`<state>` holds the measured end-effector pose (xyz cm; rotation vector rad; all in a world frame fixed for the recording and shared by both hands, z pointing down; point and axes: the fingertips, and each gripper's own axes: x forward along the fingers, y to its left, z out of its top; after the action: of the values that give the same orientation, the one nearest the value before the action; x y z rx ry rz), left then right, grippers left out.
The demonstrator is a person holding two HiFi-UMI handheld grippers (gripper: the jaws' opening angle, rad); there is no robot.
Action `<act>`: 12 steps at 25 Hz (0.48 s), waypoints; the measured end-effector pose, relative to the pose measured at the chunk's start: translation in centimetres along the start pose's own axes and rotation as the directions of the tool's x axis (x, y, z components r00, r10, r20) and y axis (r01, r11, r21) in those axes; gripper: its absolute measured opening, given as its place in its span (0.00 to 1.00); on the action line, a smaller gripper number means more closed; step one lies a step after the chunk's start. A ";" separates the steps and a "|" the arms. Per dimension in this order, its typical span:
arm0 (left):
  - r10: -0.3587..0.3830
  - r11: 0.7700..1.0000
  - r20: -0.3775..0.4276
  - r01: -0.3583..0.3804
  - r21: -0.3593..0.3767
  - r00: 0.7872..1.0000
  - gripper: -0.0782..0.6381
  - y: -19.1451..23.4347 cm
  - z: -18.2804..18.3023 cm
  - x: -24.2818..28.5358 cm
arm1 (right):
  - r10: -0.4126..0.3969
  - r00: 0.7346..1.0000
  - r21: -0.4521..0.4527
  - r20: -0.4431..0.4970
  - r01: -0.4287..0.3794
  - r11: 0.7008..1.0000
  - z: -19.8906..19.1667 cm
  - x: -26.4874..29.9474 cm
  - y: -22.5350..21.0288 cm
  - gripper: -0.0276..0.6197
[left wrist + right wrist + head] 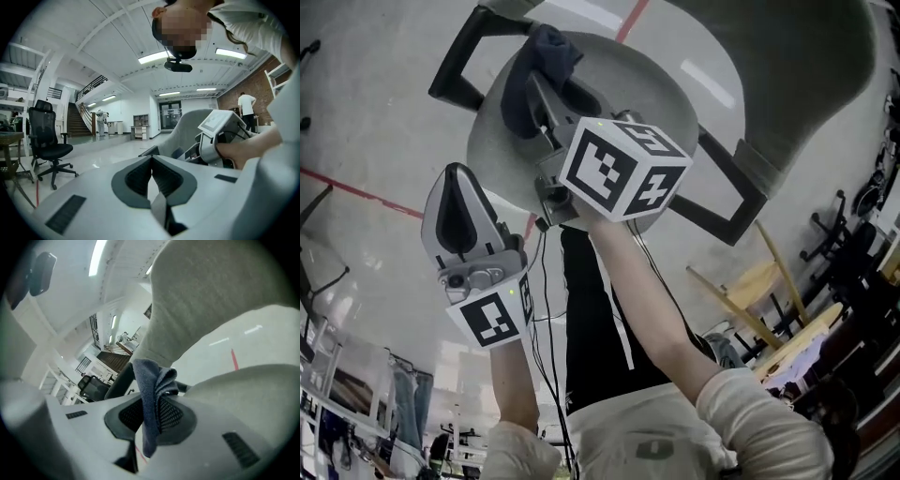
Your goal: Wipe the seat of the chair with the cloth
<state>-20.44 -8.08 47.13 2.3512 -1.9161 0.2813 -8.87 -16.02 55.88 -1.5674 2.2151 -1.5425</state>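
Right gripper (151, 401) pinches the cloth (546, 54) over the seat (652, 89) at 12 o'clock in the head view; left gripper (151, 160), jaws pressed together, hangs at 8 o'clock

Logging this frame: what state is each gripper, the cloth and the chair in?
left gripper: shut, holding nothing.
right gripper: shut on the cloth.
cloth: bunched, pinched between the jaws, over the seat.
chair: upright, unoccupied.
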 end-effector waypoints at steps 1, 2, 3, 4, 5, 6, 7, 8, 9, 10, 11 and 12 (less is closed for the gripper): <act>0.012 1.000 -0.003 -0.012 -0.004 1.000 0.13 0.5 -0.2 -0.2 | 0.014 1.000 0.029 -0.019 -0.013 0.999 -1.0 0.5 0.4 0.13; 0.025 1.000 -0.005 -0.025 -0.009 1.000 0.13 0.9 -0.4 -0.4 | 0.023 0.999 0.047 -0.035 -0.021 0.999 -1.9 1.0 0.8 0.13; 0.035 0.999 -0.008 -0.035 -0.011 0.999 0.13 1.3 -0.5 -0.6 | 0.028 0.998 0.057 -0.050 -0.025 0.998 -2.8 1.4 1.0 0.13; 0.044 0.999 -0.010 -0.044 -0.013 0.999 0.13 1.6 -0.7 -0.8 | 0.031 0.997 0.065 -0.065 -0.027 0.997 -3.6 1.9 1.0 0.13; 0.049 0.999 -0.013 -0.049 -0.012 0.999 0.13 1.7 -0.8 -0.9 | 0.034 0.996 0.082 -0.080 -0.028 0.996 -4.4 2.4 0.9 0.13; 0.052 0.999 -0.016 -0.052 -0.011 0.999 0.13 1.8 -0.9 -1.0 | 0.040 0.994 0.110 -0.098 -0.029 0.994 -5.2 3.0 0.7 0.13; 0.053 0.999 -0.020 -0.054 -0.010 0.998 0.13 1.8 -0.9 -1.2 | 0.049 0.992 0.146 -0.115 -0.032 0.989 -6.0 3.5 0.5 0.13; 0.055 0.998 -0.022 -0.055 -0.008 0.998 0.13 1.9 -0.9 -1.3 | 0.056 0.990 0.179 -0.132 -0.031 0.983 -6.7 4.0 0.3 0.13; 0.058 0.998 -0.024 -0.058 -0.006 0.998 0.13 1.9 -0.9 -1.5 | 0.059 0.987 0.203 -0.149 -0.028 0.979 -7.3 4.6 0.1 0.13; 0.063 0.998 -0.025 -0.063 -0.006 0.998 0.13 2.1 -1.0 -1.6 | 0.059 0.984 0.214 -0.169 -0.022 0.977 -7.9 5.2 -0.1 0.13; 0.068 0.998 -0.027 -0.068 -0.007 0.997 0.13 2.4 -1.1 -1.7 | 0.057 0.980 0.215 -0.191 -0.015 0.977 -8.6 5.9 -0.3 0.13; 0.074 0.997 -0.030 -0.075 -0.011 0.997 0.13 2.7 -1.4 -1.8 | 0.053 0.976 0.209 -0.213 -0.007 0.978 -9.4 6.5 -0.5 0.13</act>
<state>-23.51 -6.69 47.99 2.2585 -1.9889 0.3082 -16.55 -14.21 64.18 -1.3593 2.0797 -1.9482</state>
